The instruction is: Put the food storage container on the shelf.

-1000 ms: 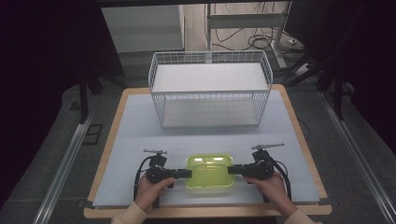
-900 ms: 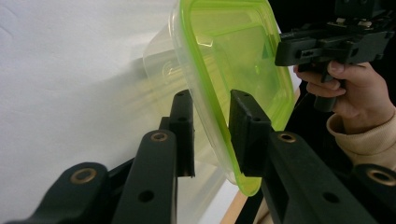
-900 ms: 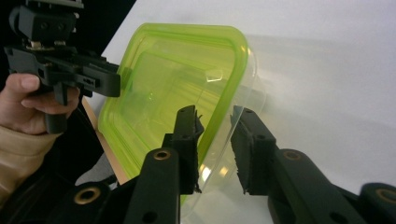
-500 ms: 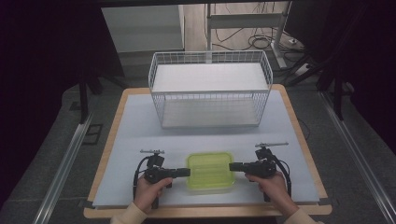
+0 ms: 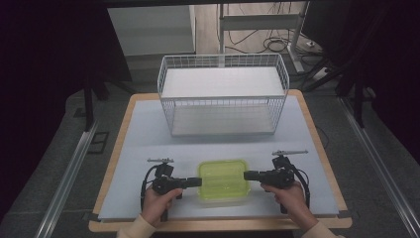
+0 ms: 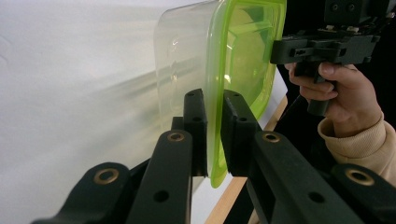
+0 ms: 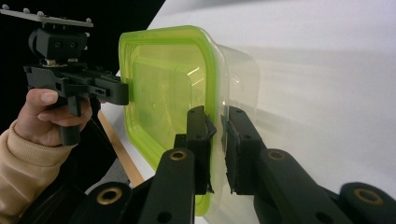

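A clear plastic box with a lime-green lid sits on the pale mat near the table's front edge. My left gripper is at its left side and my right gripper at its right, each held level by a hand. In the left gripper view the left gripper is shut on the lid's rim. In the right gripper view the right gripper has just been closing and pinches the opposite rim of the lid. Each view shows the other gripper across the box.
A white wire basket stands at the back of the mat, open at the top, well beyond the box. The wooden table edge runs just in front of the hands. Dark floor, rails and cables surround the table.
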Action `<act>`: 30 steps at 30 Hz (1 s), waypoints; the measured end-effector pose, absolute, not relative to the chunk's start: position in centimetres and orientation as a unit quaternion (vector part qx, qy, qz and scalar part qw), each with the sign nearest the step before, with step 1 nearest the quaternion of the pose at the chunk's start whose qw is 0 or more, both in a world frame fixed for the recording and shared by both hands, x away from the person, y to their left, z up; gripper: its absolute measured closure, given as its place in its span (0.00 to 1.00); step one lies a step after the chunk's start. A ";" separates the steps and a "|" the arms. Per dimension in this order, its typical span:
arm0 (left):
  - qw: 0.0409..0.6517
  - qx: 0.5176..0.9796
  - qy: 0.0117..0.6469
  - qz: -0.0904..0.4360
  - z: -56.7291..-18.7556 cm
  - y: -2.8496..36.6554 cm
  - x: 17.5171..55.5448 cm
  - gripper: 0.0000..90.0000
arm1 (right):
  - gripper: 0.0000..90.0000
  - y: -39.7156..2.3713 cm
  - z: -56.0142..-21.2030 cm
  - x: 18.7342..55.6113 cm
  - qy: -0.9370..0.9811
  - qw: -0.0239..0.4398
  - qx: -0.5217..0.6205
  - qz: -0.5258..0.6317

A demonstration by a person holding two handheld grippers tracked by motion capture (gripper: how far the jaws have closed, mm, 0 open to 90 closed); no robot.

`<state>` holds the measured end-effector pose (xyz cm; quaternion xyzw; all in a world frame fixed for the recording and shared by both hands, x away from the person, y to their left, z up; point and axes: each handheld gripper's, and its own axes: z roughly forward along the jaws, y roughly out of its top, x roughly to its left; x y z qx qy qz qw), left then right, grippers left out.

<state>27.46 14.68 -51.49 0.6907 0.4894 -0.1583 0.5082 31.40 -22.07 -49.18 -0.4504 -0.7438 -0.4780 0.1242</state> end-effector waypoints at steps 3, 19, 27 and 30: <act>0.509 0.691 0.488 -0.156 -51.3 14.7 27.5 0.91 | 0.90 -22.1 -48.9 31.4 -0.744 0.121 -0.449 -0.480; 0.520 0.695 0.476 -0.141 -49.1 14.4 28.5 0.91 | 0.91 -22.4 -46.9 32.0 -0.742 0.107 -0.443 -0.492; 0.532 0.694 0.469 -0.125 -47.2 14.8 28.8 0.91 | 0.91 -22.0 -44.8 32.3 -0.745 0.090 -0.432 -0.501; 0.537 0.692 0.468 -0.121 -46.5 15.0 29.1 0.91 | 0.91 -21.7 -43.7 32.5 -0.746 0.080 -0.426 -0.506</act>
